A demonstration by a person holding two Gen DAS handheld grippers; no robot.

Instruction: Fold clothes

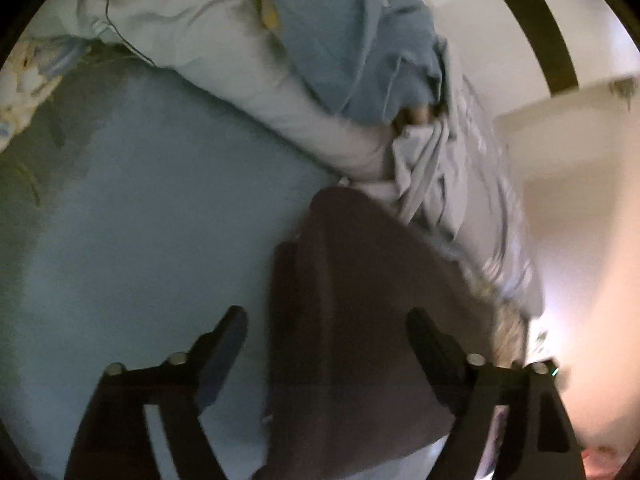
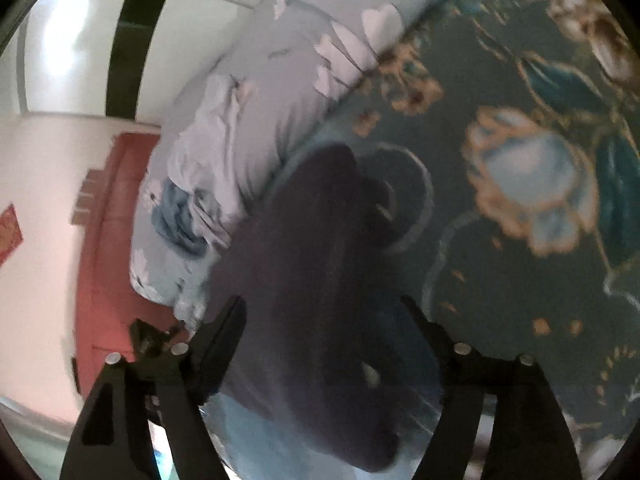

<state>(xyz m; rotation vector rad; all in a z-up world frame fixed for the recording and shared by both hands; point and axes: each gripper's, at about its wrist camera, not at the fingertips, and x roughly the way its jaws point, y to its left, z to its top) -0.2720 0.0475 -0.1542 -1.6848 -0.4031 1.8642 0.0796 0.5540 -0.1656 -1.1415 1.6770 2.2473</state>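
While the bed (image 1: 132, 216) carries everything, a rolled quilt (image 2: 256, 128) lies along its far edge, and the dark garment (image 1: 360, 300) sits folded just beside it. Both the left gripper (image 1: 326, 334) and right gripper (image 2: 322, 322) stand spread, holding nothing. This fold looks finished; next likely needs another garment.

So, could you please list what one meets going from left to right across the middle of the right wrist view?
White wall → red door → pale floral duvet → dark garment → dark teal floral bedspread.
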